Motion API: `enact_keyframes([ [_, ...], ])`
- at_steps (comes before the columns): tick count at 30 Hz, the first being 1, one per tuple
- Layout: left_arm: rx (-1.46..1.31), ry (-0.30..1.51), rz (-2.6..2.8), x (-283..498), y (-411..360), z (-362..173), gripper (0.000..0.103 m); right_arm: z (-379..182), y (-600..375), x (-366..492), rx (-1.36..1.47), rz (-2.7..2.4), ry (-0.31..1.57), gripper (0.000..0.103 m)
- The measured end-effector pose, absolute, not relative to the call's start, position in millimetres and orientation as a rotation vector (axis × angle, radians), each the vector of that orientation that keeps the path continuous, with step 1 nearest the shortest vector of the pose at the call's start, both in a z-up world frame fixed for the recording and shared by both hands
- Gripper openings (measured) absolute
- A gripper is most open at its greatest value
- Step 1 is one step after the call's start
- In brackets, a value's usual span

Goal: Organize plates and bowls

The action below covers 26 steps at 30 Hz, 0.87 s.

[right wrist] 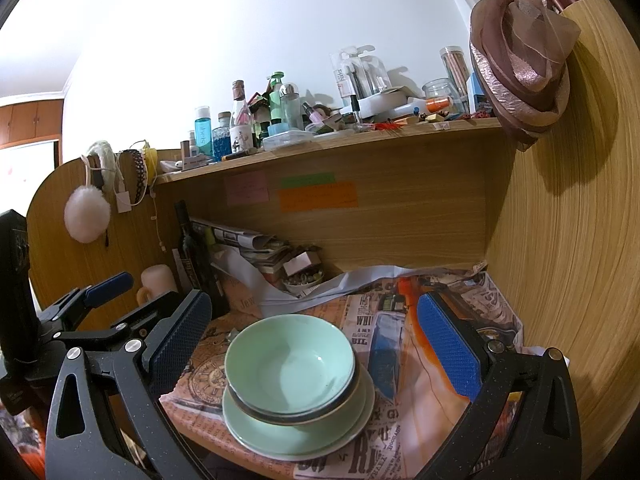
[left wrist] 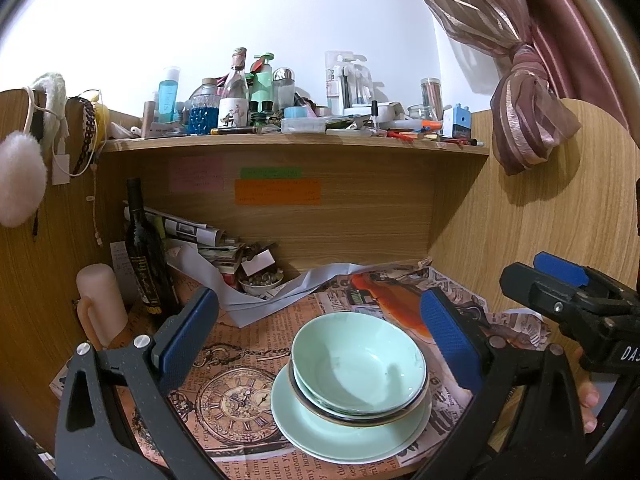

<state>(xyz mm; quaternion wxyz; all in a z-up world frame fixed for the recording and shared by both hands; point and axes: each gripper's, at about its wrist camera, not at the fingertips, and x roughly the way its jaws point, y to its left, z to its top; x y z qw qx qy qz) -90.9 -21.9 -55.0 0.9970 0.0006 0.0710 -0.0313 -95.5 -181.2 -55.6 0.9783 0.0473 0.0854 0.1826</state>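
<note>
A pale green bowl (left wrist: 360,364) (right wrist: 290,364) is nested on a dark-rimmed bowl (left wrist: 352,414) (right wrist: 280,414). Both rest on stacked pale green plates (left wrist: 320,436) (right wrist: 280,436) on a newspaper-covered desk. My left gripper (left wrist: 320,332) is open, its blue pads either side of the stack and just short of it, holding nothing. My right gripper (right wrist: 316,340) is open too, with the stack between and below its fingers. The right gripper (left wrist: 560,276) also shows at the right edge of the left wrist view, and the left gripper (right wrist: 104,284) at the left of the right wrist view.
A dark wine bottle (left wrist: 146,248), a cream mug (left wrist: 102,304), a small bowl of trinkets (left wrist: 260,282) and piled papers crowd the back left corner. A cluttered shelf (left wrist: 292,142) runs overhead. A wooden side panel (right wrist: 560,240) stands to the right. A tied curtain (left wrist: 524,92) hangs there.
</note>
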Motion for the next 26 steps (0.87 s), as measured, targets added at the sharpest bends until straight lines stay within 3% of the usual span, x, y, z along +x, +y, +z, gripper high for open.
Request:
enact_keyframes([
  [26,-0.014,0.169,-0.085,-86.1,-21.0,-56.9,0.103,-60.5,-172.8,-91.7,0.105,0.342,0.195,0.103],
])
